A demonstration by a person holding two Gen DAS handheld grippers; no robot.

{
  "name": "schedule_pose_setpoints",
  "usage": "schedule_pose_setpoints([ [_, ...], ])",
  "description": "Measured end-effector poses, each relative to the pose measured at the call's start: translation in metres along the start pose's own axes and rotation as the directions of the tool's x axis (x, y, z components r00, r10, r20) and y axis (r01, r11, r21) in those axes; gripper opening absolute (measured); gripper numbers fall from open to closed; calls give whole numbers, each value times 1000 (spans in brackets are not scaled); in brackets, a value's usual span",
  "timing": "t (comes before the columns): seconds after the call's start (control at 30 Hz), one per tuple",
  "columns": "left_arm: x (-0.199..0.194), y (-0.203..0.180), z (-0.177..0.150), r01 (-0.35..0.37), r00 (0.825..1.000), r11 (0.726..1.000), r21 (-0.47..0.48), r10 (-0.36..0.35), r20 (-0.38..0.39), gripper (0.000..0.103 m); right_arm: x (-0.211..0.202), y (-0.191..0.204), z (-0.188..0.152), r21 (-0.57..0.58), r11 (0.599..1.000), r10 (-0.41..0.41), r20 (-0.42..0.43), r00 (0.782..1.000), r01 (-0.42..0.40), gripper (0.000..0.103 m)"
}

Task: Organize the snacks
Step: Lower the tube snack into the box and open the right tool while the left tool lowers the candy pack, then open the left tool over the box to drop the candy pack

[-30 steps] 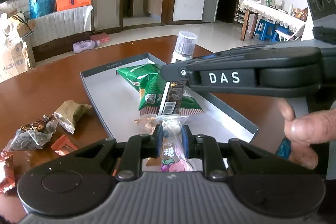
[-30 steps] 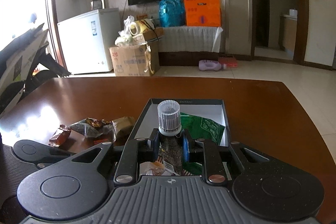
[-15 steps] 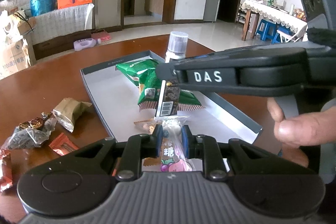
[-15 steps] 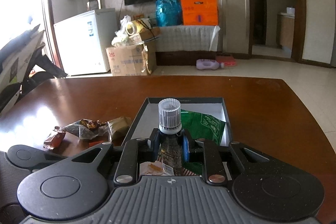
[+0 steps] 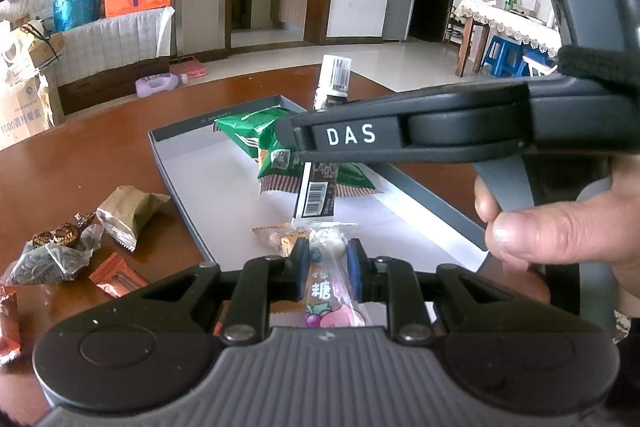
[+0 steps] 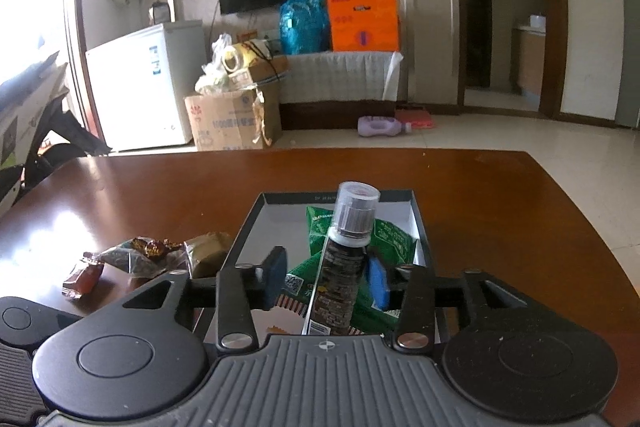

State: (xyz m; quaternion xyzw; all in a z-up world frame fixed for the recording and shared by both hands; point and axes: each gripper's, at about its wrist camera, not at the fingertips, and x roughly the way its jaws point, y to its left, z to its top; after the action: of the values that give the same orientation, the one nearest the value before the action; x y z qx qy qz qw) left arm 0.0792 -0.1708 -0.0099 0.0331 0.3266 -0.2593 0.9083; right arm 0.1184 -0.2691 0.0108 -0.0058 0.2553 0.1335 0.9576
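While the left gripper has its blue pads pinched tight on a clear candy packet with pink and purple fruit print, the right gripper is spread wide, its two blue pads standing off on either side of a tall bottle with a dark label and clear ribbed cap. Can't tell for sure whether the right-hand pad is brushing the bottle or just beside it. In the left wrist view the bottle stands in the grey-rimmed shallow box, leaning a bit, its lower end on the white floor near the green snack bag.

Just ahead of the left gripper a small orange-wrapped candy lies on the box floor, next to the packet's tip. The person's right hand shows at the side, wrapped on the other tool's handle.

Left of the box, on the brown wooden table, there's a loose bunch: a tan wrapped snack, a clear bag of dark seeds with gold foil chocolates on it, and an orange-red sachet.
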Motion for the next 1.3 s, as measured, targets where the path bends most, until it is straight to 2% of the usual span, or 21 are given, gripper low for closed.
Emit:
schedule_pose_setpoints([
  [0.07,0,0,0,2,1000,1000,-2,-2,1,21,-1,-1,1,4,1000,-2,2,1000,2,48],
  [0.13,-1,0,0,12,1000,1000,-5,-12,4,36,-2,-2,1,8,1000,-11,9,1000,11,49],
  [0.23,-4,-3,-1,3,1000,1000,8,-3,26,50,-4,-5,1,25,1000,-11,18,1000,10,50],
  [0.4,-6,-1,-3,-8,1000,1000,4,8,27,50,-5,-7,2,26,999,-29,21,999,28,51],
  [0.6,-7,0,-4,-18,999,1000,4,18,27,50,-6,-10,2,43,998,-55,37,998,53,60],
  [1.0,-18,7,-2,-47,998,999,-14,48,41,50,-8,-14,3,46,998,-42,42,998,41,63],
  [1.3,-37,30,-5,-93,994,995,-38,95,48,50,-7,-5,5,33,999,-6,43,999,4,64],
])
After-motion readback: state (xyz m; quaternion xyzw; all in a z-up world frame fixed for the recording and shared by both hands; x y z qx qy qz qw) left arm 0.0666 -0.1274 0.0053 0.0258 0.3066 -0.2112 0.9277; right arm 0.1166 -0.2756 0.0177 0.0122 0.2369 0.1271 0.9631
